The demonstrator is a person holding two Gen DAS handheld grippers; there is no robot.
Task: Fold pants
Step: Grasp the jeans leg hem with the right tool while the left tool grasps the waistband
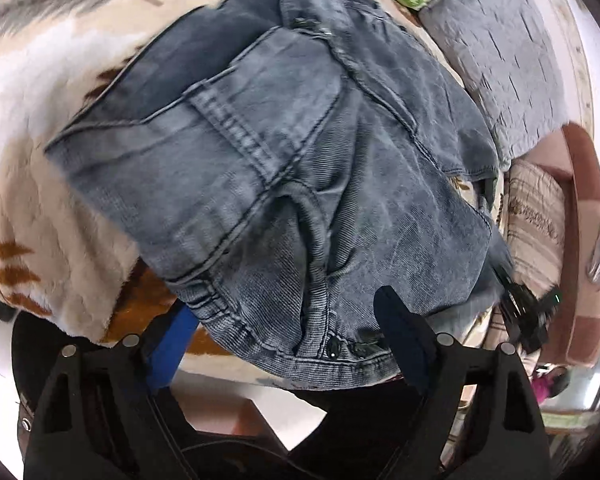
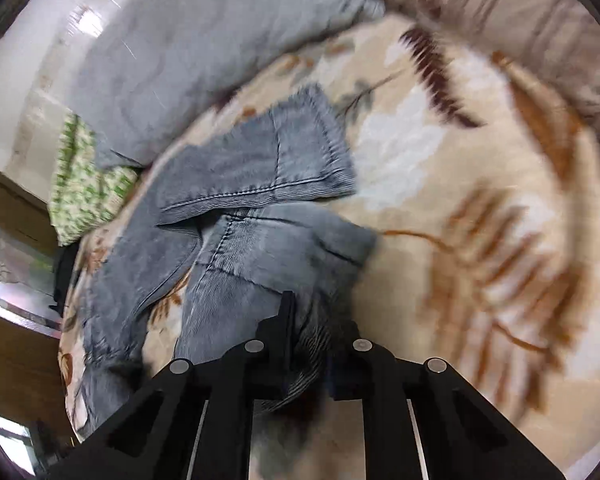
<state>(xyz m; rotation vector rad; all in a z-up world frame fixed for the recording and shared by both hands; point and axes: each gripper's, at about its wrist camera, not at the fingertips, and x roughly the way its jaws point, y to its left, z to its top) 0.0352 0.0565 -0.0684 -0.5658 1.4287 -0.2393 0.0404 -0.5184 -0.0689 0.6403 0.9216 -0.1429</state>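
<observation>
Your right gripper (image 2: 312, 320) pinches a bunch of the grey pants (image 2: 260, 216), whose legs run away toward eleven o'clock across the blanket (image 2: 480, 200), while your left gripper (image 1: 284, 320) gapes open at the waistband

jeans (image 2: 236, 216) lay on blanket (image 2: 440, 184), legs toward 12 o'clock, waistband at 6 | quilt (image 2: 188, 60) behind jeans at 11 o'clock | patterned pillow (image 2: 88, 184) at 9 o'clock, just beside quilt | right gripper (image 2: 312, 344) at 6 o'clock, on waistband
</observation>
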